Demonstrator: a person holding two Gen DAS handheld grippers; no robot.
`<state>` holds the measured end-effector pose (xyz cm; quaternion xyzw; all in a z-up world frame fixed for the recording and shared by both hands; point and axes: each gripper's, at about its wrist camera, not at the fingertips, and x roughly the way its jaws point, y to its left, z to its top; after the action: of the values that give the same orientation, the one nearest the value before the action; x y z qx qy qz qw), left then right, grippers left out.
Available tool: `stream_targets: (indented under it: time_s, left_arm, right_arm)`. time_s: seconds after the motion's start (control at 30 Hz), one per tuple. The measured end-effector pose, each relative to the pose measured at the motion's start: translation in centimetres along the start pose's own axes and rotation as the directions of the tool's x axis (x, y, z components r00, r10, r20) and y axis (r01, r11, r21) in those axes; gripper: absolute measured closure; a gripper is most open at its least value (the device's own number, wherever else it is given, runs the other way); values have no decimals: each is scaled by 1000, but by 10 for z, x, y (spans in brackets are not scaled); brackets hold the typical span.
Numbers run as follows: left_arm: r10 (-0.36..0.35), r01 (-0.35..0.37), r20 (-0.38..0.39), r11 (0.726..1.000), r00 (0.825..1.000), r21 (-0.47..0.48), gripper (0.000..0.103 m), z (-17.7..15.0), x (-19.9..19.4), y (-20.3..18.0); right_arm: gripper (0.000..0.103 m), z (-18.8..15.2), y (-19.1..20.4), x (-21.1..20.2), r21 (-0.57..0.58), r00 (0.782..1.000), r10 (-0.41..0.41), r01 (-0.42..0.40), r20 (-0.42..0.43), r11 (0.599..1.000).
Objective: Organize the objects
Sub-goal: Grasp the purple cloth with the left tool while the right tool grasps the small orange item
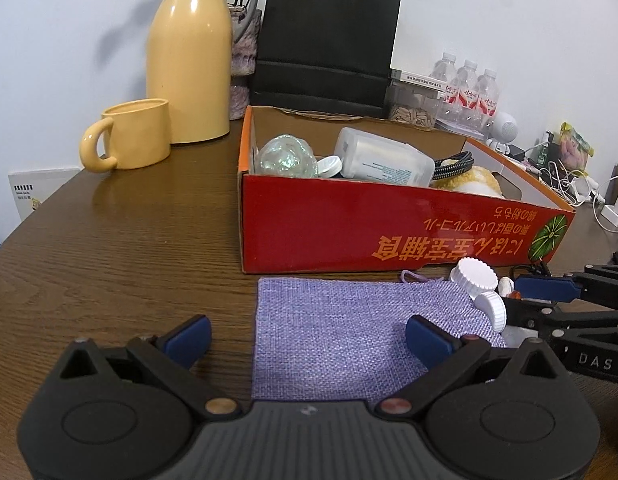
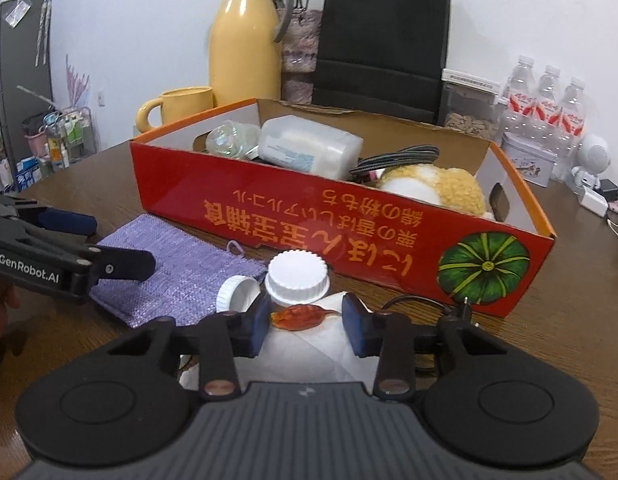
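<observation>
**Two grippers at a purple pouch and small items in front of a red box**

Left wrist view. The left gripper (image 1: 307, 338) stands wide open and empty over the wooden table (image 1: 129, 232); its right blue pad lies over the purple pouch (image 1: 337, 332), its left pad over bare wood. The pouch lies flat just before the red box (image 1: 389, 224). Two white caps (image 1: 475, 276) lie at the pouch's right edge. The right gripper (image 1: 549, 300) enters from the right beside the caps. In the box: a clear glittery ball (image 1: 285, 156), a clear plastic container (image 1: 383, 160), a braided cable (image 1: 455, 164), a plush toy (image 1: 469, 182). Behind the box stand a yellow mug (image 1: 129, 134), a yellow jug (image 1: 191, 64) and a black bag (image 1: 329, 40).

Right wrist view. The right gripper (image 2: 305, 322) is partly open, its pads either side of an amber object (image 2: 299, 316) on white tissue (image 2: 305, 344); whether the pads press on it cannot be told. A capped white bottle (image 2: 297, 274) stands just beyond, an overturned cap (image 2: 237, 294) to its left on the pouch (image 2: 181, 272). The left gripper (image 2: 109, 240) reaches in from the left over the pouch. The box (image 2: 309, 216) lies behind
</observation>
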<state>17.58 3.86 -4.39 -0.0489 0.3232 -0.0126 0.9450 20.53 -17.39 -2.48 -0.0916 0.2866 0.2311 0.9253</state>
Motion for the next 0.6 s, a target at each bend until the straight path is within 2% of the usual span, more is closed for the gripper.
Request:
stream_targets:
  time_s: [0.3, 0.43, 0.5, 0.6]
  left_arm:
    - [14, -14, 2, 1000, 1000, -13, 0, 1, -2, 1]
    - [-32, 32, -10, 997, 999, -72, 0, 6, -7, -1]
    - [-38, 37, -20, 999, 999, -39, 0, 7, -6, -10]
    - [17, -16, -41, 999, 999, 32, 0, 3, 4, -25]
  right_arm:
    - [64, -6, -8, -21, 62, 991, -98, 92, 90, 994]
    - [64, -6, -11, -20, 71, 992, -98, 92, 85, 993]
    - [64, -5, -10, -20, 73, 992, -99, 93, 84, 993]
    - [64, -5, -11, -20, 74, 991, -101, 94, 87, 993]
